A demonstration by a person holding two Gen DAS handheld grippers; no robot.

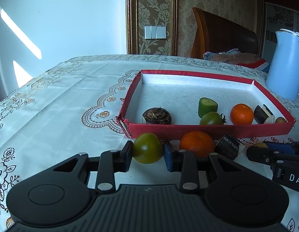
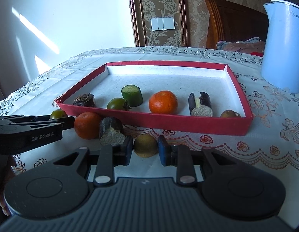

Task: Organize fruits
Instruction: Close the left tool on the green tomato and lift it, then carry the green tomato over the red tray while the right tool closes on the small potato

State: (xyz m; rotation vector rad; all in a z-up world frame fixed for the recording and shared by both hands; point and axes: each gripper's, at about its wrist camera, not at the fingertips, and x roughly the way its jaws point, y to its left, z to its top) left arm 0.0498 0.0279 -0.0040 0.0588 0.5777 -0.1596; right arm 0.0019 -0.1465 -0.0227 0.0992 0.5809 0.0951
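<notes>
Left claw [image 1: 147, 151]: closed on green tomato [image 1: 147, 148], pads touching both its sides, just outside near left corner of red tray [image 1: 207, 130].
Right claw [image 2: 145, 148]: fingers either side of brownish-yellow round fruit [image 2: 145, 145]; left pad touching or nearly so, slight gap at right pad; firm grip cannot be told. Fruit on worktop [image 2: 265, 135] near its front edge, in front of tray's near wall.
Loose on worktop, between the two claws, along tray's near wall: orange [image 2: 87, 125]; dark-skinned cut piece [image 2: 110, 133] with pale speckled face, touching or just beside orange.
Inside tray, along near wall, left to right: dark brown flat round piece [image 2: 84, 100]; second green tomato [image 2: 117, 104]; cut green cylinder [image 2: 132, 95] just behind it; second orange [image 2: 163, 102]; split dark cut piece [image 2: 200, 104]; small brown fruit [image 2: 230, 114] at near right corner.
Beyond tray's right far corner: pale blue kettle [image 2: 282, 58], upright.
</notes>
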